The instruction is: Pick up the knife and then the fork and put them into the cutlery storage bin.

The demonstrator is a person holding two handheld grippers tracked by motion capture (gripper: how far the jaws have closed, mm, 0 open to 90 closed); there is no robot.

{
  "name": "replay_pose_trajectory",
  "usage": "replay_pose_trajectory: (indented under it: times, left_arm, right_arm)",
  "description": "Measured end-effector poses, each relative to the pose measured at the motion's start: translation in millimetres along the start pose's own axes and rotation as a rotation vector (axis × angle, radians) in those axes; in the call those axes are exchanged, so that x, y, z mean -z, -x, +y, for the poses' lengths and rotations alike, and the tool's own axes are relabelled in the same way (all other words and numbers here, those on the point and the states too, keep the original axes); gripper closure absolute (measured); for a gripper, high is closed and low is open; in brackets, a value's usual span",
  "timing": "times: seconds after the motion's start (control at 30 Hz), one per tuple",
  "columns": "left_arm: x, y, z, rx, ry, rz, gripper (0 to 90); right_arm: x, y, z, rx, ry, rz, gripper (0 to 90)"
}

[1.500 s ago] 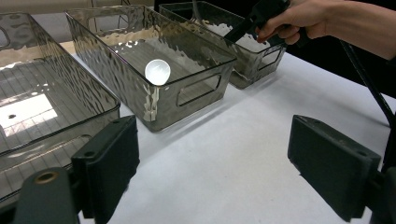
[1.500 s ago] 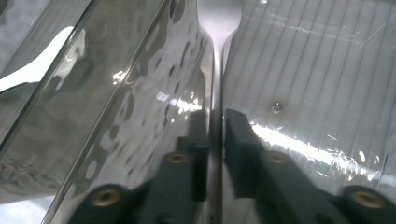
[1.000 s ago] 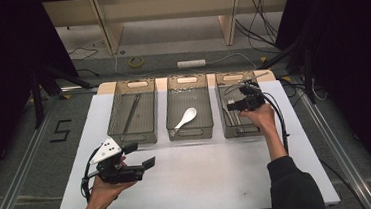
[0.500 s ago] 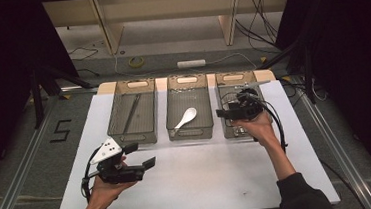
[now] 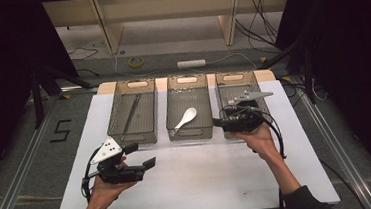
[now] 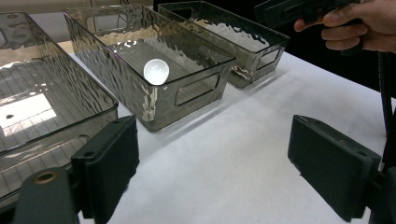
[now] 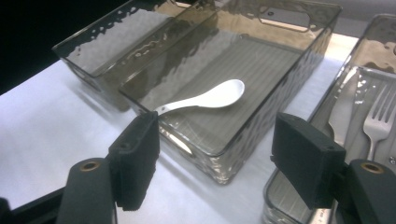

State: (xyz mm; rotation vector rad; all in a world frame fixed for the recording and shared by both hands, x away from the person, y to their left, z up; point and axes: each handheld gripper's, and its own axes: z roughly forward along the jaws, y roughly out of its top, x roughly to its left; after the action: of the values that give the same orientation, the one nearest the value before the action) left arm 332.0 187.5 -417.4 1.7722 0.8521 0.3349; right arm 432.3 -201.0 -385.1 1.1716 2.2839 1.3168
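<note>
From my station this reads as a lab recording bay, not a home. The white desk (image 5: 195,184) stands on grey carpet between metal rails (image 5: 19,183), with black curtains (image 5: 4,58) closing both sides. Loose cables (image 5: 261,13), a power strip (image 5: 191,63) and a roll of tape (image 5: 136,61) lie on the floor behind it, and a taped numeral five (image 5: 61,130) marks the carpet. Three identical clear bins (image 5: 189,129) are lined up in a staged row.

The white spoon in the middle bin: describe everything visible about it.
The white spoon looks like glossy ceramic or plastic, a soup-spoon shape with a deep oval bowl and a short tapering handle. It lies flat and diagonal on the ribbed floor of the middle bin, a smoky, rippled clear container, bowl facing up. Nothing else touches it.
</note>
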Motion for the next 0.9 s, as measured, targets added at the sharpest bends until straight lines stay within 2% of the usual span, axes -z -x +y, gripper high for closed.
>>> replay_pose_trajectory:
  times: [0.5,0.9]
  left_arm:
    - [-0.1,0.6,0.1,0.001,0.000,-0.002,15.8]
    - [-0.1,0.7,0.1,0.001,0.000,-0.003,15.8]
  right_arm:
    - [16.4,-20.5,-20.1,0.028,0.079,0.061,31.4]
    - [27.5,-24.8,-37.4,0.041,0.108,0.078,29.4]
